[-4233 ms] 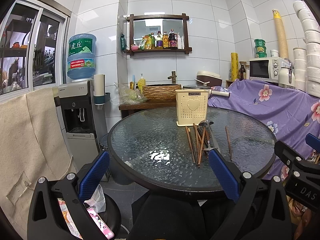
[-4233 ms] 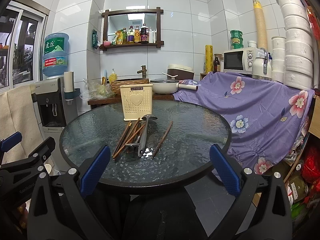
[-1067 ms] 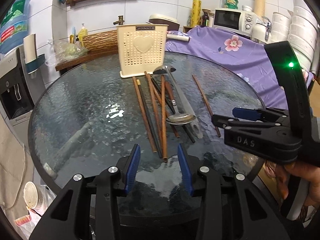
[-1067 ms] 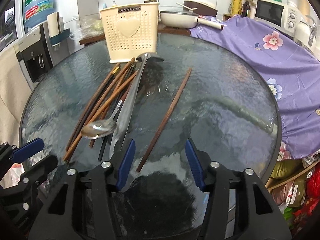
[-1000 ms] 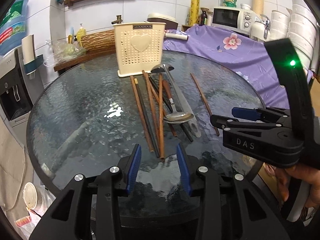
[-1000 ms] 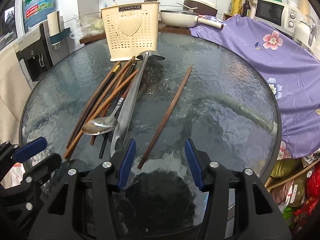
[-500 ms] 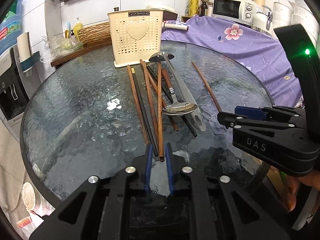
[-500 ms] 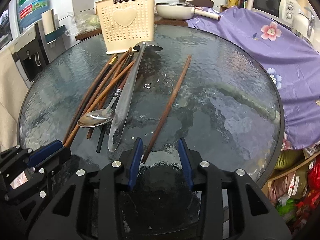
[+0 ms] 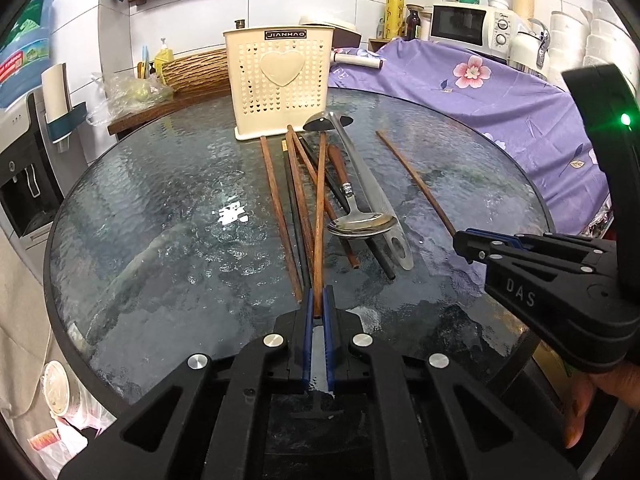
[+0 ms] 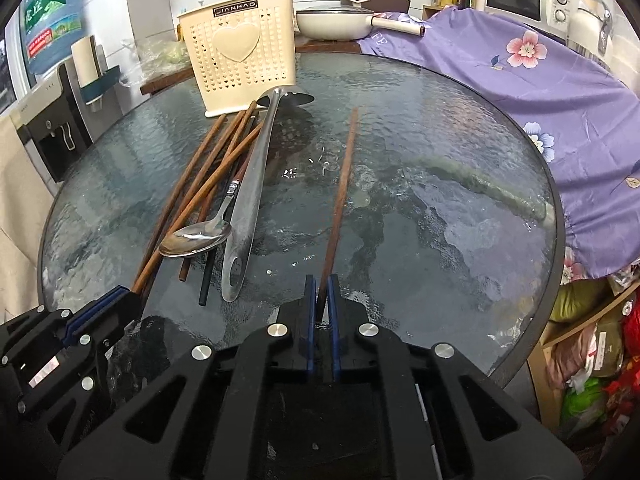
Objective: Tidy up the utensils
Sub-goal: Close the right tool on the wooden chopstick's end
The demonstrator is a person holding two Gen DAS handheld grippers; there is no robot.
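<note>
Several brown chopsticks (image 9: 280,208), a steel spoon (image 9: 362,224) and a long steel ladle (image 9: 368,188) lie on the round glass table (image 9: 160,220), in front of a cream utensil basket (image 9: 280,80). My left gripper (image 9: 318,300) is closing tight on the near end of one brown chopstick (image 9: 319,216) from the pile. My right gripper (image 10: 321,284) is closing tight on the near end of the lone chopstick (image 10: 341,196) to the right of the ladle (image 10: 252,184). Both chopsticks still rest on the glass. Each gripper shows in the other's view: right (image 9: 460,238), left (image 10: 124,292).
A purple floral cloth (image 10: 540,92) covers the counter right of the table, with a microwave (image 9: 468,24) on it. A white pan (image 10: 336,22) sits behind the basket (image 10: 240,60). A water dispenser (image 9: 24,152) stands at the left. Bags (image 10: 588,360) lie low on the right.
Both grippers came down to the table from further back, then their jaws narrowed from wide apart to closed, each on the near end of a chopstick. The utensils have not shifted.
</note>
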